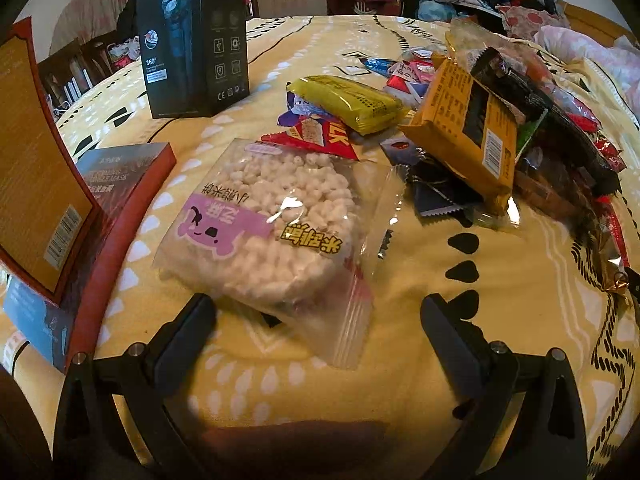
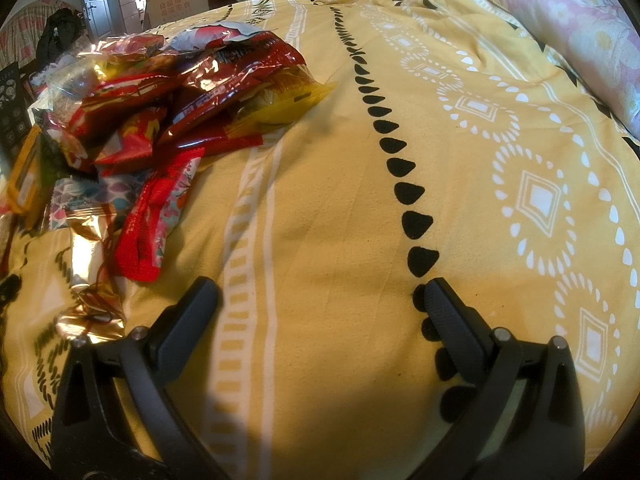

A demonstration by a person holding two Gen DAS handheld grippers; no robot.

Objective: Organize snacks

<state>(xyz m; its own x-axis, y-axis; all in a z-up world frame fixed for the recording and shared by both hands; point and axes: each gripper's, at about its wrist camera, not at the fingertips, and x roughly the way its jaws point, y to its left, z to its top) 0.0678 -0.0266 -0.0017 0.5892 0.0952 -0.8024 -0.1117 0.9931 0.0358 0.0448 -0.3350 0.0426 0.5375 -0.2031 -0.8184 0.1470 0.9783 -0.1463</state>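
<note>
Clearly the sorting has barely begun, judging by how much lies jumbled. On the yellow patterned bedspread (image 1: 500,280) sits a clear plastic pack of white puffed-rice cake with a pink label (image 1: 264,224), set a little apart from the mixed heap of snack packets (image 1: 460,120), which includes a yellow-green wrapped bar (image 1: 352,102) and an orange boxed-looking pack (image 1: 468,132). The left gripper (image 1: 318,308) has its jaws spread wide and empty, the near corner of the puffed-rice pack lying between its fingertips. The right gripper (image 2: 320,294) is likewise spread wide and holds nothing, over bare cloth beside a pile of red foil wrappers (image 2: 180,92). Behind stand 1 tall black shaver box (image 1: 192,36) and a red-edged flat box (image 1: 128,176). Next, I judge, the left jaws should close on the crinkly pack's sealed edge, gently, since the contents would crush.
</note>
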